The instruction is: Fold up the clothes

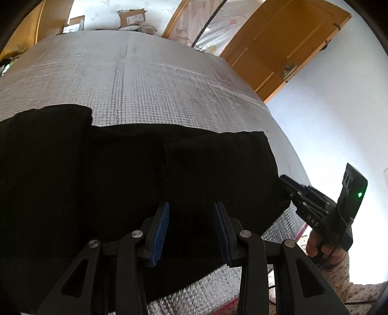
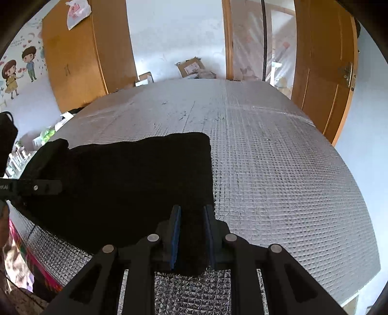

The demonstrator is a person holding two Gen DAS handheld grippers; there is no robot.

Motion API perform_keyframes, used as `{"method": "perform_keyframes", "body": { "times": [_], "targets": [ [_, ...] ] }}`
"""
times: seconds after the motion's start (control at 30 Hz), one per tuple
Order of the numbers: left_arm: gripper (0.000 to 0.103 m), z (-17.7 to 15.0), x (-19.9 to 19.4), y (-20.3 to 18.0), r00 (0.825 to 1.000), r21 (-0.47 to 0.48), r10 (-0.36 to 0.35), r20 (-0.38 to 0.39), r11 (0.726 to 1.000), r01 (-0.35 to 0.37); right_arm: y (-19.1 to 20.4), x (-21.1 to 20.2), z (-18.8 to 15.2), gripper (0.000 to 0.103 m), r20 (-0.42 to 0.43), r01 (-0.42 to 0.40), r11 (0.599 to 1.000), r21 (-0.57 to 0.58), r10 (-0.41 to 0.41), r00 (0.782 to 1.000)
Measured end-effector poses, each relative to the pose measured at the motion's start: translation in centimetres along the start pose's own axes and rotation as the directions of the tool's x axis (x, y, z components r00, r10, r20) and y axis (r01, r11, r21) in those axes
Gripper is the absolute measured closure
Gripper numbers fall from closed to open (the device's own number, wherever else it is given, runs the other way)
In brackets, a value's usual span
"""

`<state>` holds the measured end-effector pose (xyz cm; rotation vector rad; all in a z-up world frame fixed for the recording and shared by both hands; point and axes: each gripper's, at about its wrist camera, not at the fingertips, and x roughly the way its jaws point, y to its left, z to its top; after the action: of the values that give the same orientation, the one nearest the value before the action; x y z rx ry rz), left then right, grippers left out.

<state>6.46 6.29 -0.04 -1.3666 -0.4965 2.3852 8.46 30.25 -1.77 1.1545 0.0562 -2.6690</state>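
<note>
A black garment (image 1: 121,169) lies spread on a silver quilted mat (image 1: 169,80). My left gripper (image 1: 191,232) hovers over its near part, jaws wide apart. Both blue pads (image 1: 161,232) show bare, with the cloth lying beneath them. In the right wrist view my right gripper (image 2: 192,230) is shut on the near right corner of the garment (image 2: 133,174), and knit fabric fills the gap between its pads. The right gripper (image 1: 283,180) also shows at the cloth's right edge in the left wrist view, held by a hand (image 1: 315,244). The left gripper (image 2: 48,186) reaches in from the left.
The mat (image 2: 278,169) stretches bare beyond and to the right of the garment. A wooden door (image 1: 291,43) stands at the far right and a wardrobe (image 2: 80,53) at the far left. Cardboard boxes (image 1: 132,18) sit past the mat's far edge.
</note>
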Motion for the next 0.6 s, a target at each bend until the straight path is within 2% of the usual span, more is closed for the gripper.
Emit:
{"method": "perform_keyframes", "body": {
  "times": [0.13, 0.33, 0.47, 0.6],
  "targets": [
    [0.064, -0.5, -1.9, -0.2, 0.999, 0.010, -0.020, 0.036, 1.000, 0.020, 1.6, -0.8, 1.8, 0.084, 0.041, -0.028, 0.999, -0.034, 0.030, 0.999],
    [0.064, -1.4, -5.1, 1.1, 0.995, -0.016, 0.005, 0.097, 1.000, -0.004, 6.0, 2.1, 4.7, 0.084, -0.002, -0.177, 0.980, -0.086, 0.178, 0.984],
    [0.064, -1.8, -6.9, 3.0, 0.990, -0.054, 0.019, 0.138, 0.998, -0.011, 9.3, 4.5, 6.1, 0.084, -0.038, -0.204, 0.970, -0.135, 0.201, 0.979],
    [0.064, -2.0, -7.4, 4.3, 0.989, -0.083, 0.029, 0.147, 0.996, -0.017, 11.7, 6.0, 7.0, 0.084, -0.062, -0.219, 0.963, -0.157, 0.212, 0.975]
  ]
}}
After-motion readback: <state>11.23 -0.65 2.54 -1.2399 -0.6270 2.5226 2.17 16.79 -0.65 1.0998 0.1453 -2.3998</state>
